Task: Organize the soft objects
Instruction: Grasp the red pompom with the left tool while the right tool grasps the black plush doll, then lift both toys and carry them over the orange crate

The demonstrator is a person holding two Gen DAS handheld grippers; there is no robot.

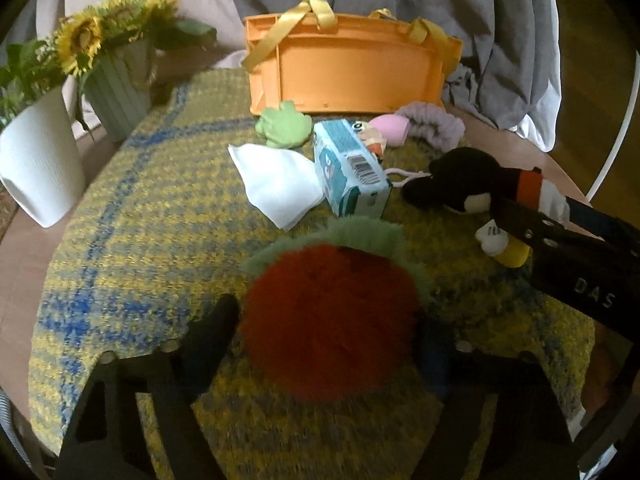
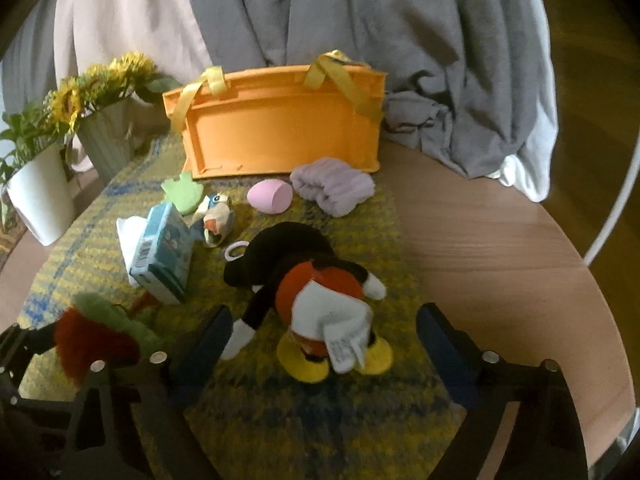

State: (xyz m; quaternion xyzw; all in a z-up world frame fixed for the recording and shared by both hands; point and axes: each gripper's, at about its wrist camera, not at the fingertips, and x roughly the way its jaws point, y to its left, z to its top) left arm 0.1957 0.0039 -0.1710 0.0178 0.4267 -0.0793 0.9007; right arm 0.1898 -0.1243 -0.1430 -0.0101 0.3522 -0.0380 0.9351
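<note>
A round wooden tabletop (image 2: 500, 248) carries a yellow-and-blue woven mat (image 1: 160, 208), with an orange basket (image 1: 352, 76) at upper center. The left claw (image 1: 328, 320) is clamped on a red-and-green pom-pom (image 1: 332, 316) at lower center. In the right wrist view, the right claw (image 2: 324, 328) stands apart around a black plush toy (image 2: 312, 288) lying on the mat

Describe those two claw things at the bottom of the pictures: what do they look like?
Both are matte black. The left gripper and the right gripper each have two flat, angular fingers with triangular cut-outs and small round silver studs. The fingertip pads look dark blue. Seen from the left camera, the right gripper's body carries pale letters that seem to read DAS. No cables or sleeves show.
</note>
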